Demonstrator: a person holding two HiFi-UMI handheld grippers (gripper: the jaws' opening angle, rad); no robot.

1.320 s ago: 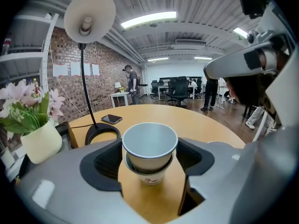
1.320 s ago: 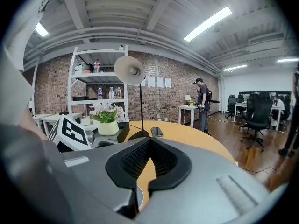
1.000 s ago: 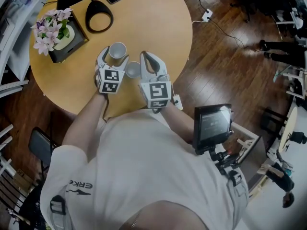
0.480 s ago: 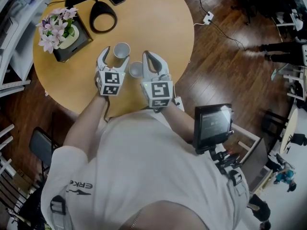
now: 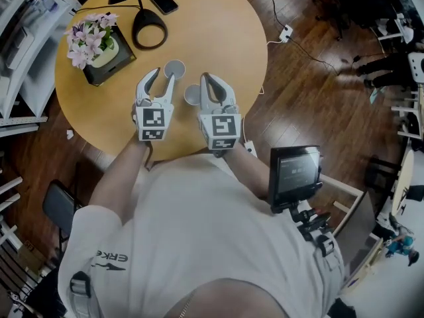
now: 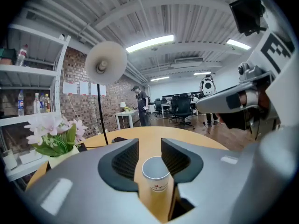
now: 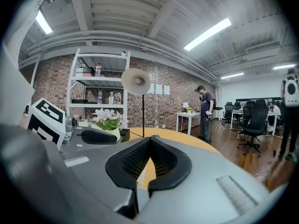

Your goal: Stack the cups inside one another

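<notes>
Two white paper cups stand on the round wooden table (image 5: pixel 218 32). The far cup (image 5: pixel 175 68) (image 6: pixel 155 171) sits upright just beyond my left gripper (image 5: pixel 163 76) (image 6: pixel 150 148). That gripper hangs above and short of it, jaws closing, pads touching nothing. The near cup (image 5: pixel 192 95) (image 7: pixel 140 175) stands close beside the left finger of my right gripper (image 5: pixel 207 78) (image 7: pixel 149 140). The right gripper is shut, its pads meeting at the tips with nothing seen between them. In the right gripper view only a sliver of that cup shows under the jaws.
A black box of pink flowers (image 5: pixel 99 48) (image 6: pixel 49 136) stands at the table's left. Behind it are a lamp base (image 5: pixel 149 26) and a phone (image 5: pixel 163 2). A screen on a stand (image 5: pixel 293 174) is at my right, and white shelves (image 5: pixel 20 45) at the left.
My left gripper, which stood wide open around the far cup, has risen and drawn back from it, and its jaws have narrowed. That cup stays on the table. The right gripper has barely shifted.
</notes>
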